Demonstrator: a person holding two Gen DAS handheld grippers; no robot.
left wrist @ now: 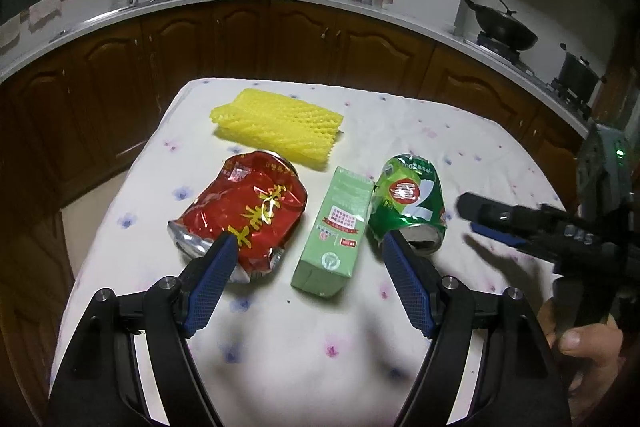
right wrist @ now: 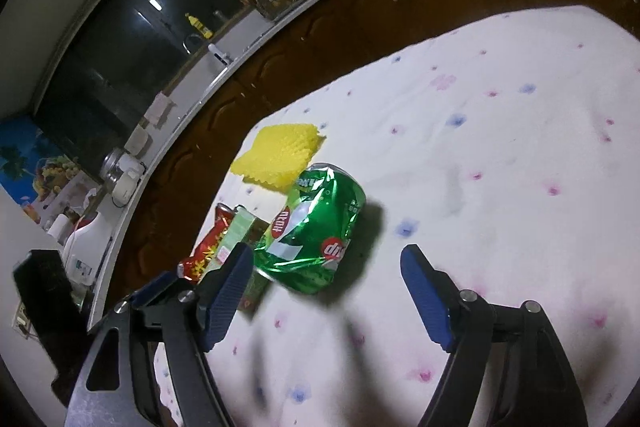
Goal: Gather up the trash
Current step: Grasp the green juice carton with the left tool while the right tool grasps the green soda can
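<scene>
Kitchen cabinets (left wrist: 248, 39) ring a table under a white flowered cloth (left wrist: 280, 347). From left to right on it lie a crushed red can (left wrist: 244, 219), a green carton (left wrist: 336, 231) and a crushed green can (left wrist: 408, 203), with yellow foam netting (left wrist: 276, 127) behind them. The left gripper (left wrist: 308, 247) hovers spread and empty before the carton. The right gripper (right wrist: 326, 263), also spread and empty, hangs near the green can.

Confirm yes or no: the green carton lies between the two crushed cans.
Yes, the green carton lies between the red can and the green can.
</scene>
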